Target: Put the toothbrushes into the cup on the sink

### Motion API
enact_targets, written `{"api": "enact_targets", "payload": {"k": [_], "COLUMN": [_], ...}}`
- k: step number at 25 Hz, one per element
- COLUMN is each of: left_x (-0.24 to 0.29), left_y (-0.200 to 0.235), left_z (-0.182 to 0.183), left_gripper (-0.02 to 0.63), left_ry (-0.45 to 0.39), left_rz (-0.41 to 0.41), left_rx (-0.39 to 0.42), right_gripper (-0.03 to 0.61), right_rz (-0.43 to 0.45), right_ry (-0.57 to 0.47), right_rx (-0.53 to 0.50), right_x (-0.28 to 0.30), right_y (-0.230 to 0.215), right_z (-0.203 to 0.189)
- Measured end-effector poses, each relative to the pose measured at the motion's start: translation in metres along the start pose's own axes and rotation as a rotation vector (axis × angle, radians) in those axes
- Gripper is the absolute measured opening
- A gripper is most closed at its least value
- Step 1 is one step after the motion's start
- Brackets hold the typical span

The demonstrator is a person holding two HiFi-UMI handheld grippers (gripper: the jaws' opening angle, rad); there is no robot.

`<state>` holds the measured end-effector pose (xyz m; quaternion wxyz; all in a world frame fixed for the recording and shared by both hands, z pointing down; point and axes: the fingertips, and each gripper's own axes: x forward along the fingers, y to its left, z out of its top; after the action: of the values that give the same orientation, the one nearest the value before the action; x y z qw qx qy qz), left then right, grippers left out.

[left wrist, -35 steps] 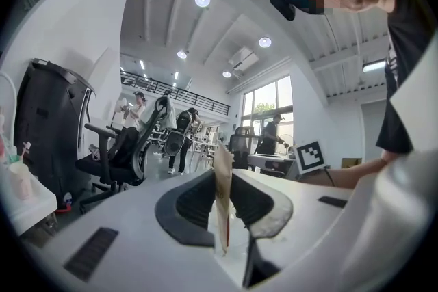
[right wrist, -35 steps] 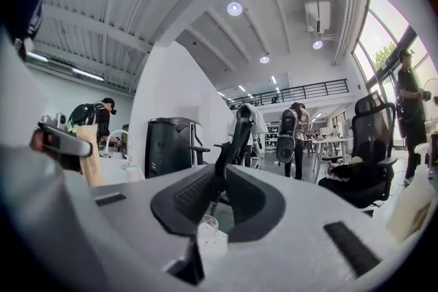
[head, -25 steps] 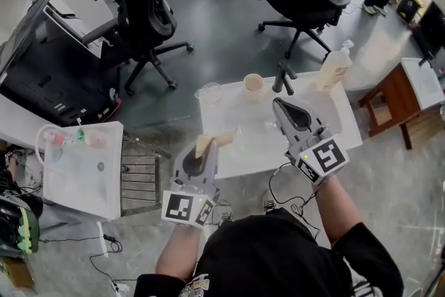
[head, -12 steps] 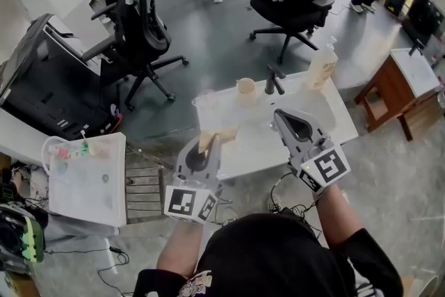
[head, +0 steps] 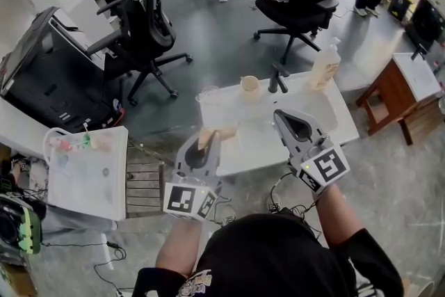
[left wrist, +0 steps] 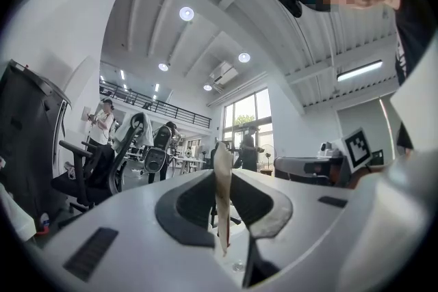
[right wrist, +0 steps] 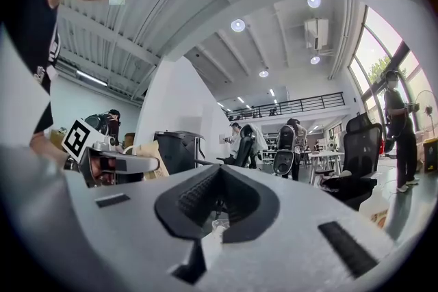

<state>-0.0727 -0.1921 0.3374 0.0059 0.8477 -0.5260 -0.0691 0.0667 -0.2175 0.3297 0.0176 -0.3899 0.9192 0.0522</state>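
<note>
The left tongs (left wrist: 221,178) pinch a flat tan piece (left wrist: 222,167). Edge-on it is card-thin and cream, with a red streak low down; I cannot tell whether it is a toothbrush. It hangs over the white sink surface (head: 327,116). The right tongs (right wrist: 217,178) are closed and empty. The beige cup (head: 249,87) stands at the far edge, near the dark tap (head: 278,78).

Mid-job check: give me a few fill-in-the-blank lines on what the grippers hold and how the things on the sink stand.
The left gripper clamps a flat tan packet; the right gripper has its fingers ____, not open, with nothing between them.
In the head view, the cup stands on the sink just ____ of the faucet.
The soap bottle stands ____ of that faucet.
Missing words: shut; left; right.
</note>
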Motion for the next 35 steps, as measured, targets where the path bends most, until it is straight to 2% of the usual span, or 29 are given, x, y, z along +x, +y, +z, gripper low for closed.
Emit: {"api": "enact_targets", "payload": {"k": [16,20,29,35], "left_x": [0.014,0.027,0.062,0.089], "left_y": [0.040,0.057,0.105,0.136], "left_z": [0.010,0.000,-0.027,-0.054], "left_gripper": [0.061,0.061,0.061,0.061], "left_ry": [-0.054,-0.072,-0.049,-0.028], "left_rz": [0.091,0.109,0.181,0.231], "left_rx": [0.055,0.079,0.108,0.091], "right_gripper": [0.006,0.006,0.006,0.006], "right_rz": [0.019,0.022,0.019,0.014], "right_ry": [0.032,0.041,0.074,0.110], "right_rx": [0.023,0.030,0.051,0.072], "right_x": [0.007,0.010,0.016,0.022], "right_y": [0.005,0.003,-0.003,-0.016], "right_z": [-0.013,-0.018,-0.036,-0.055]}}
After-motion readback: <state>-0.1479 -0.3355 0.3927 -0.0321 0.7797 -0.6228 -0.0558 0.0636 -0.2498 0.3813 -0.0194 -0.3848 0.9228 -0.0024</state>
